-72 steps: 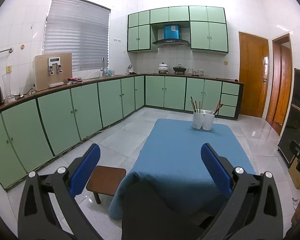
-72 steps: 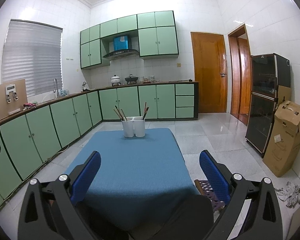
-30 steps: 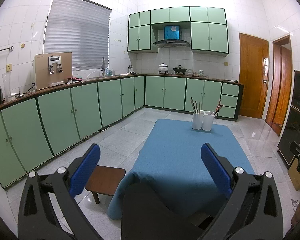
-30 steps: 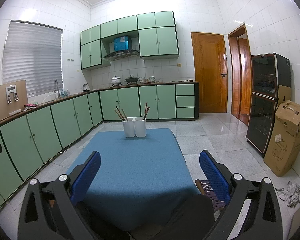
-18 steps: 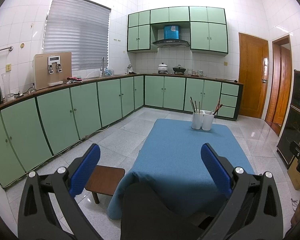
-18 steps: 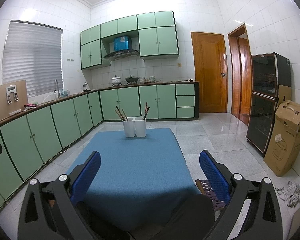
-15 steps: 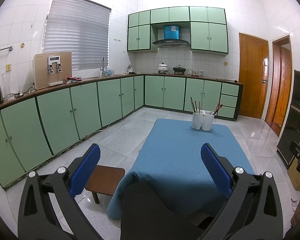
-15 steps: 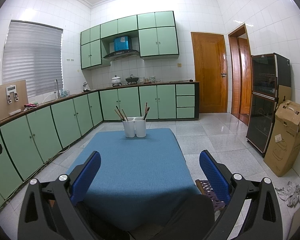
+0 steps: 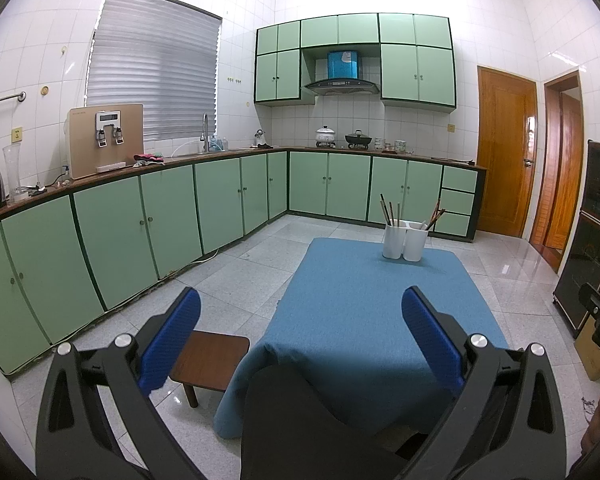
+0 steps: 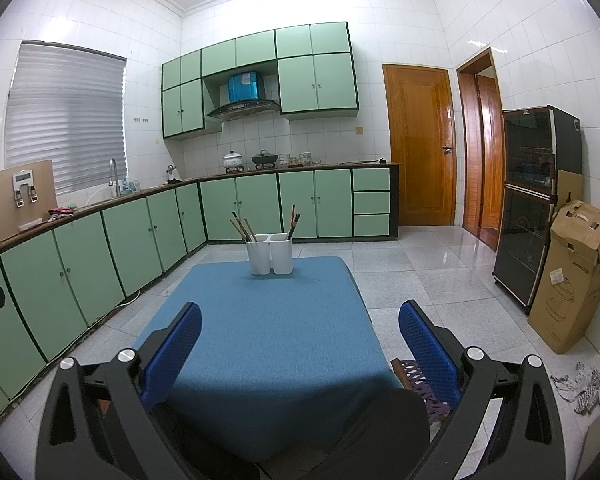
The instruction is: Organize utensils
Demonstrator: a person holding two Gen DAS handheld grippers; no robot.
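I hold the left tool [image 9: 300, 320] released, its blue fingers [image 9: 171, 340] spread wide and empty above the near end of the table [image 9: 380, 312], which is covered with a blue cloth. I hold the right tool [image 10: 300, 332] released as well, with nothing between its blue fingers [image 10: 428, 348]. The white two-compartment utensil holder [image 10: 270, 254] stands upright at the far end of the table, well apart from both tools. Several brown chopsticks [image 10: 242, 228] lean in its left compartment and a few more in its right compartment. In the left wrist view, a small wooden stool [image 9: 210, 360] stands on the tiled floor just beside the table's near left corner.
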